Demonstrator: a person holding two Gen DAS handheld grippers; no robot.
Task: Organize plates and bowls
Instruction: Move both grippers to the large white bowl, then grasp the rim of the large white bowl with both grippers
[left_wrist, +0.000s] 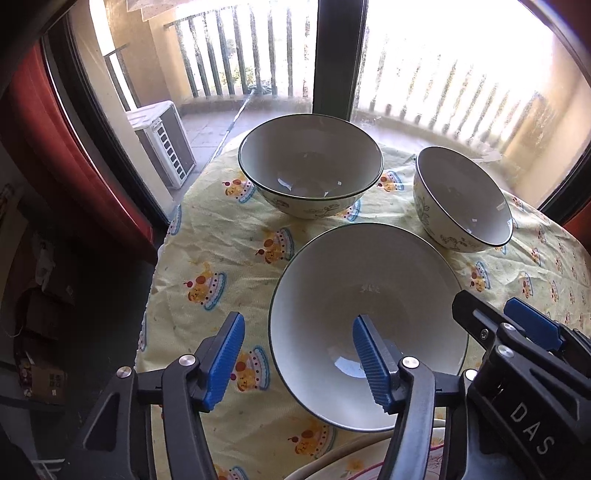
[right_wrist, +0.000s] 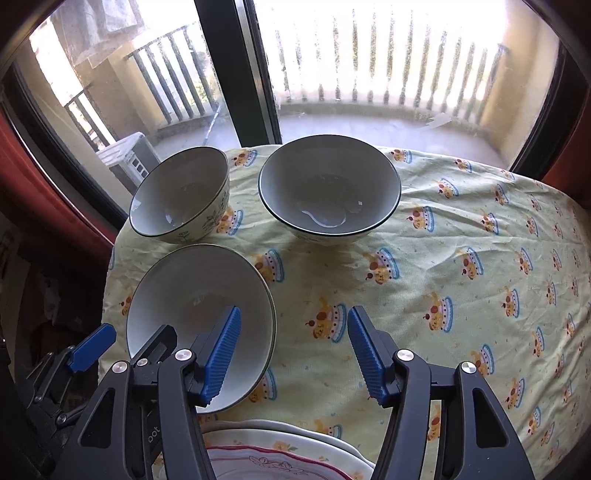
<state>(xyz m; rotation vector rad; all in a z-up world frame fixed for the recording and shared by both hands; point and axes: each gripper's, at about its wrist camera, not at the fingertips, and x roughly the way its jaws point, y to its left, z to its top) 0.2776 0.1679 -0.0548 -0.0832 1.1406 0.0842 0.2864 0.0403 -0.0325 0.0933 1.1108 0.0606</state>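
Both tongs gape over the nearest bowl's rim

The left tongs (left_wrist: 299, 354) and right tongs (right_wrist: 293, 352) each stand half-wide, holding nothing; each has one pad inside the nearest bowl (left_wrist: 369, 317), mouth tilted toward them. Beyond sit a wide bowl (left_wrist: 310, 162) and a smaller bowl (left_wrist: 461, 195), both upright on the clothed bench (right_wrist: 443, 258). Stacked plates (right_wrist: 280, 454) lie beneath the right tongs.

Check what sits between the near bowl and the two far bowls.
Nothing: in both wrist views only bare cake-print tablecloth separates the near bowl from the small bowl and the wide bowl.
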